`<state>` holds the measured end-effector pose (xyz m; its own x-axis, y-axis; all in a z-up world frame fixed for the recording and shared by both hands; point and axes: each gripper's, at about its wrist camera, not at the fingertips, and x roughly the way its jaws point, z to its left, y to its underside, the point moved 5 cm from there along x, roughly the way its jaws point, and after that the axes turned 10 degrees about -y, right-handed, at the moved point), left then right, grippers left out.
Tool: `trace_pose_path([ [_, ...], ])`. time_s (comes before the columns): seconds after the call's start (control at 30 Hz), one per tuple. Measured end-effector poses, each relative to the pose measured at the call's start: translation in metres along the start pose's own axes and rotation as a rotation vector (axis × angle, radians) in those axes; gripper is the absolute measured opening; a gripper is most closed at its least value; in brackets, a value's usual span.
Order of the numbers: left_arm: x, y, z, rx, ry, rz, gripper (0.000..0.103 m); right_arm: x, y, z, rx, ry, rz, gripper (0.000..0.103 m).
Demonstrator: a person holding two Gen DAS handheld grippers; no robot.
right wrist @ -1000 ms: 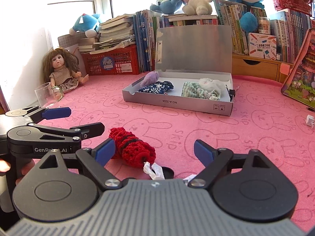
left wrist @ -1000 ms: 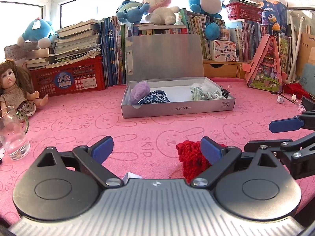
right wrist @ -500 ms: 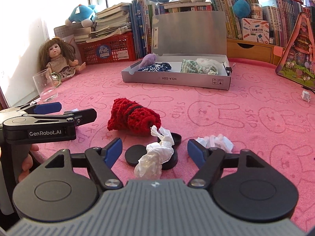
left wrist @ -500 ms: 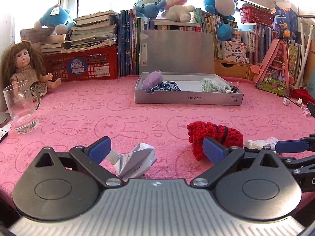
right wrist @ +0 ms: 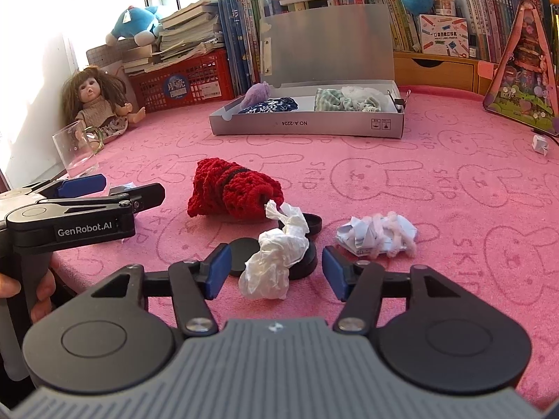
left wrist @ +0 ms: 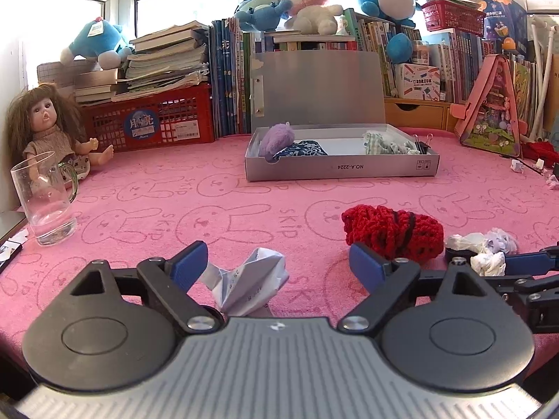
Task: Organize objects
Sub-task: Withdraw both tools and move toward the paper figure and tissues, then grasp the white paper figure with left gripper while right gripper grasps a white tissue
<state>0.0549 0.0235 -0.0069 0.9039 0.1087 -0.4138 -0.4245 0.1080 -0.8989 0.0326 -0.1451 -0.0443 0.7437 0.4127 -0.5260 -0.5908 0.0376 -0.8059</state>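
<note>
A pink cloth [left wrist: 146, 181] printed with rabbit outlines covers the whole surface. Along its far edge runs a crowded wall of upright books [left wrist: 230, 76], with a red mesh crate [left wrist: 150, 118] toward the far left corner and a heap of flat books [left wrist: 164, 56] piled on top of it. Plush toys [left wrist: 307, 3] sit on the book row, and a small wooden drawer unit [left wrist: 415, 111] stands toward the far right. Behind all this a wide window [left wrist: 188, 7] lets in bright, washed-out daylight. At the left edge a pale wall [right wrist: 31, 104] catches the sun.
</note>
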Motion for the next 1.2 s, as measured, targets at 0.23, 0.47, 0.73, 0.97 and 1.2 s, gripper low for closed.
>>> trace_pose_path([
  [0.23, 0.007, 0.004, 0.003, -0.014, -0.019, 0.038, 0.076, 0.004, 0.001, -0.003, 0.019, 0.003, 0.007, 0.054],
  [0.47, 0.013, 0.003, 0.005, -0.008, -0.059, 0.044, 0.048, 0.003, -0.003, -0.003, 0.019, 0.026, -0.01, 0.039],
  [0.73, 0.002, -0.005, -0.001, -0.034, 0.034, 0.028, 0.031, -0.004, -0.01, -0.006, 0.015, 0.054, -0.041, 0.038],
  [0.97, -0.003, -0.005, -0.01, -0.013, 0.066, 0.008, 0.04, -0.002, -0.01, -0.013, 0.016, 0.088, -0.035, 0.04],
  [1.2, 0.003, -0.001, -0.007, 0.002, 0.015, 0.003, 0.075, -0.001, -0.008, -0.015, 0.021, 0.102, -0.033, 0.048],
])
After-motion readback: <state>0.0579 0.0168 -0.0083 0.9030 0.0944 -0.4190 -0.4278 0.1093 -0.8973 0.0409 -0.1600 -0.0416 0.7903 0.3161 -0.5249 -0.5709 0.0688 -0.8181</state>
